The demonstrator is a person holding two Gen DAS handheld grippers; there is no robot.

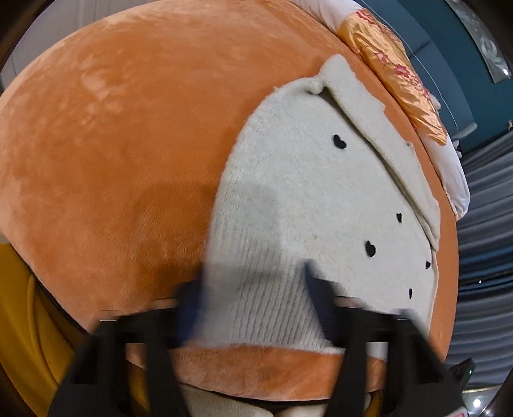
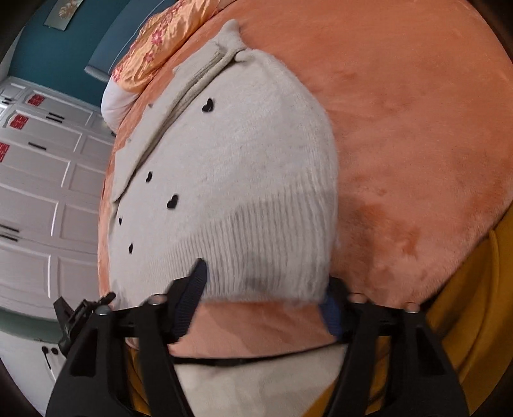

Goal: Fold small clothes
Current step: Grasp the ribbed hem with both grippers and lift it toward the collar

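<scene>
Two sets of jaws stand apart: your left gripper and right gripper straddle the cream sweater's ribbed hem on the orange blanket

A bedroom in a home is shown. Most of each view is filled by a bed covered with an orange plush blanket. At its far end a satin pillow with pink flowers is laid on white bedding. Behind it a teal wall is seen, with a framed picture hung on it. White panelled wardrobe doors with dark handles and red paper decorations are seen in the right wrist view, and grey curtains in the left wrist view. A knitted garment is spread on the bed.
</scene>
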